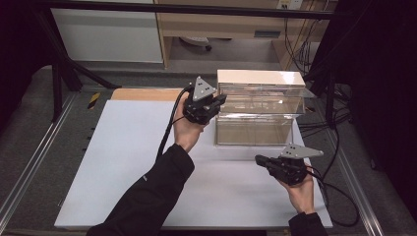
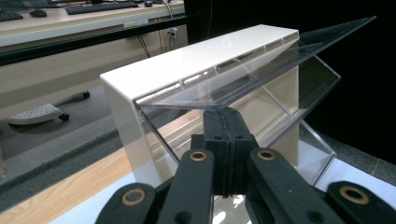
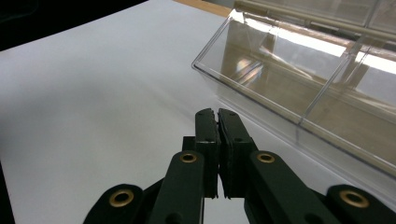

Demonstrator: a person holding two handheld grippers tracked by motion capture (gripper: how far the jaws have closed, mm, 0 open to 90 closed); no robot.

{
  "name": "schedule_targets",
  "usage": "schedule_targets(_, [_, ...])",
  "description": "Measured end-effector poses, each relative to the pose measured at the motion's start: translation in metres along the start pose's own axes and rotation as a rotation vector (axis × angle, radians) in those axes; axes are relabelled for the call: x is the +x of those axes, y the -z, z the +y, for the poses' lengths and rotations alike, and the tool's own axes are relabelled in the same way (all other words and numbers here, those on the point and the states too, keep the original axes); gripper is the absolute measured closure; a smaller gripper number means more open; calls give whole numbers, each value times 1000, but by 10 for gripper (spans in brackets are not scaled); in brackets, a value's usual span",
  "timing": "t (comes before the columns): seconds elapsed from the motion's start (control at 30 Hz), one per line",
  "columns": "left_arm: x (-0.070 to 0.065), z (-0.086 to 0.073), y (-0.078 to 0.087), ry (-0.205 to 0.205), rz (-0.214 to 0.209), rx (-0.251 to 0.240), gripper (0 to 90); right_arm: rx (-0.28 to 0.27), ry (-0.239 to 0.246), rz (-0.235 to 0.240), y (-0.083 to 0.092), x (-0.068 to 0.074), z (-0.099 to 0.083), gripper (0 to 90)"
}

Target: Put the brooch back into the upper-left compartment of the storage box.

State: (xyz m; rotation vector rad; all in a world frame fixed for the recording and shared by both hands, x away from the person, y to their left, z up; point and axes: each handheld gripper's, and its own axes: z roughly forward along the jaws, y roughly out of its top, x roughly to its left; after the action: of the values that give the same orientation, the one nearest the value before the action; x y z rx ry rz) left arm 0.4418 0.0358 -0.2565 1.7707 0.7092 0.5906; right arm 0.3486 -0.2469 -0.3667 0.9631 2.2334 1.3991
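Note:
A clear acrylic case (image 1: 258,114) with a white top (image 1: 260,77) stands at the back right of the white mat (image 1: 123,162). It has two tiers of slanted clear bins. In the left gripper view the upper clear lid (image 2: 280,60) is tilted up below the white top (image 2: 196,58). My left gripper (image 2: 224,114) is shut, its tip touching the underside of that lid's front edge. In the high view the left gripper (image 1: 220,101) is at the case's upper left corner. My right gripper (image 1: 258,160) is shut and empty, low over the mat in front of the lower bin (image 3: 289,70); the right gripper (image 3: 217,114) points along the mat.
A wooden strip (image 1: 147,94) runs behind the mat. Black cables (image 1: 339,147) trail at the right. A dark frame bar (image 1: 196,9) crosses the back. A chair base (image 2: 35,114) lies on the floor beyond the table. Open mat spreads left and in front.

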Motion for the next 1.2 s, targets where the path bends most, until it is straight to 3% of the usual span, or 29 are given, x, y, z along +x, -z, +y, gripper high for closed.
schedule_targets(0.7, [0, 0, -1, 2, -3, -3, 896, -129, 7, -44, 7, -4, 42, 879])
schedule_targets(1.2, [0, -1, -2, -1, -4, -3, 895, -190, -10, -75, 6, -11, 71, 880])
